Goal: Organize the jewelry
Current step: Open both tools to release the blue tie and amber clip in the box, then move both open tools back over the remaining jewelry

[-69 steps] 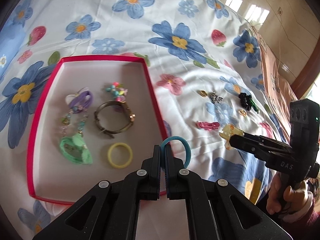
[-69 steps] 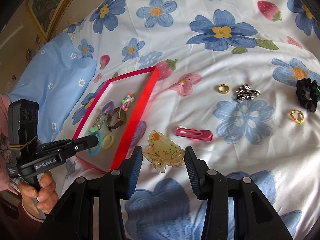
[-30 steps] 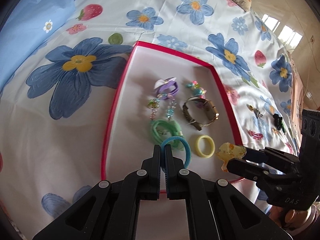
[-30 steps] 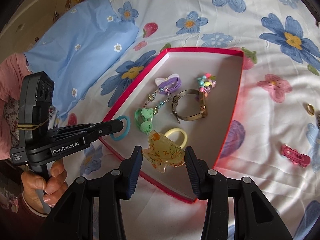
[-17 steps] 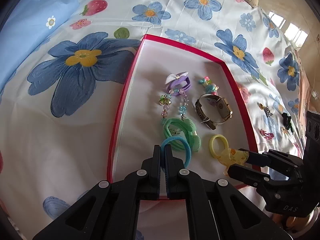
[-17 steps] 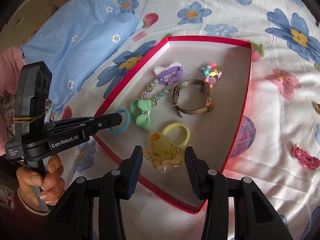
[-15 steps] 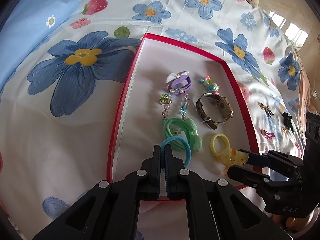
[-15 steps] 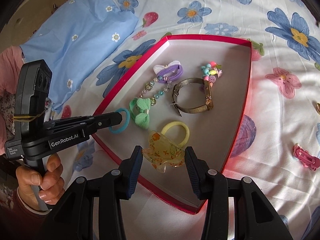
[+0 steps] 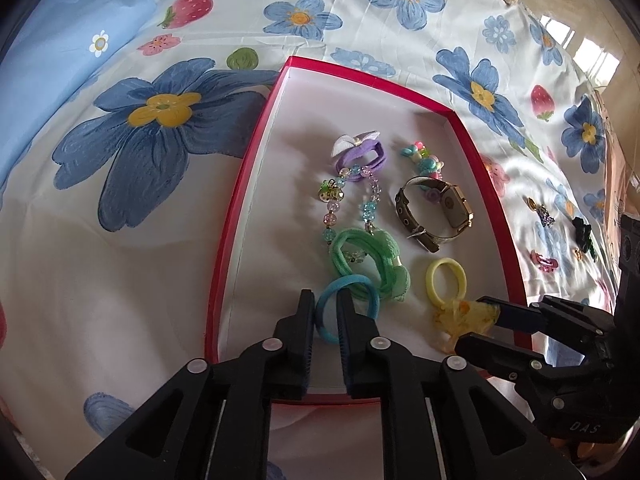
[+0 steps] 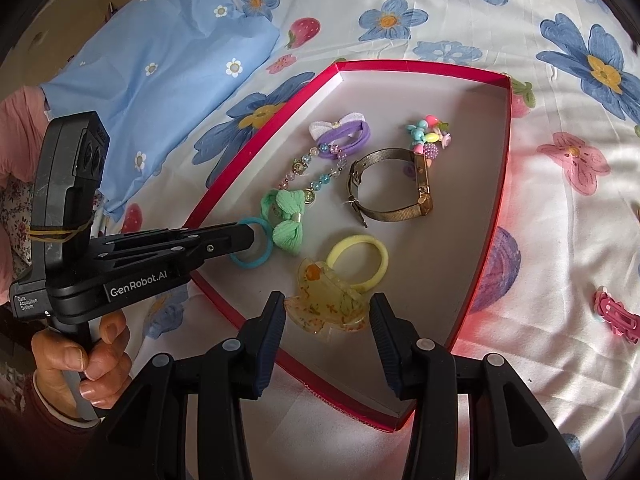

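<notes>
Floral bedsheet (image 9: 120,240); parted left jaws around blue band (image 9: 362,286), spread right jaws flanking translucent amber clip (image 10: 326,300).

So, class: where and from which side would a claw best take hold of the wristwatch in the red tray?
Grip the wristwatch by its mesh band, opposite the gold case, coming from above. It lies on its edge with the loop open, so one finger could drop inside it and one outside, probably clear of the yellow hair tie.

Soft daylight, bright on the bedsheet (image 9: 400,24); gentle shadows in the box (image 9: 248,168). Sharp centre, edges bent and dark-cornered.
</notes>
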Tool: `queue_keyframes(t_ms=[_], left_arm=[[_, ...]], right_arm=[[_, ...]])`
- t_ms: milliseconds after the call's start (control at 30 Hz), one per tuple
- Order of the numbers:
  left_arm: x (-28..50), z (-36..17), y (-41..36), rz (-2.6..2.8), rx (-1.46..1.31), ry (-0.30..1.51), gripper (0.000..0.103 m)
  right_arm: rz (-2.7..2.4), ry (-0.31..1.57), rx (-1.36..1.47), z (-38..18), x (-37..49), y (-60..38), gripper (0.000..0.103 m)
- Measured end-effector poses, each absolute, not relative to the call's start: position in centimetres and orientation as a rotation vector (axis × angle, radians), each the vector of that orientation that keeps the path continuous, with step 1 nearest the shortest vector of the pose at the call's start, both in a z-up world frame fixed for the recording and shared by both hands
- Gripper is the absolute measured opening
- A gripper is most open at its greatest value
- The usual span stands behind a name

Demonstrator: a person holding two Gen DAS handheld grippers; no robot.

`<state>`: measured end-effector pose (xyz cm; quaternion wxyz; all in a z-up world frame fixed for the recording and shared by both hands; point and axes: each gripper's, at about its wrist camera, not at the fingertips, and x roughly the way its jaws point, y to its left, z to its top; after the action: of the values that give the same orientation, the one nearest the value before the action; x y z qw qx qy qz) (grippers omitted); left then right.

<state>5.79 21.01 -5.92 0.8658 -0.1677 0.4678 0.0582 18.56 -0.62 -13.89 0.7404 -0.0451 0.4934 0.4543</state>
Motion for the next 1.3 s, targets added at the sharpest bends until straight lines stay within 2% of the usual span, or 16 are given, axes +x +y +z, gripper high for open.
queue_keyframes(t_ms=[233, 300, 367, 500, 567, 867, 1300], left_arm=[[5.4, -5.6, 21.2, 0.131, -0.359, 0.969, 0.027], [5.2, -5.3, 21.2, 0.135, -0.366, 0.963, 0.040], [4.9, -4.9, 21.3, 0.132, -0.374, 0.951, 0.043], [4.4, -3.8, 21.0, 0.124, -0.369, 0.928, 0.051], [4.2, -3.2, 20.7, 0.118, -0.361, 0.918, 0.054], [4.6, -1.3, 18.1, 0.059, -0.323, 0.901, 0.060], [8.8, -0.5, 12.4, -0.056, -0.208, 0.912, 0.062]], right_arm=[[0.997, 1.080, -0.094, -13.8, 18.5, -0.9, 0.046], [0.995, 1.079, -0.088, -13.6, 18.4, -1.1, 0.046], [0.996, 1.075, -0.079, -13.4, 18.4, -1.4, 0.046], [1.000, 1.050, -0.047, -12.3, 18.2, -2.6, 0.055], [0.996, 1.035, -0.028, -11.6, 18.2, -3.5, 0.055], [0.895, 0.977, 0.062, -9.6, 19.1, -9.5, 0.057], [0.664, 0.932, 0.155, -9.6, 22.5, -19.1, 0.057]])
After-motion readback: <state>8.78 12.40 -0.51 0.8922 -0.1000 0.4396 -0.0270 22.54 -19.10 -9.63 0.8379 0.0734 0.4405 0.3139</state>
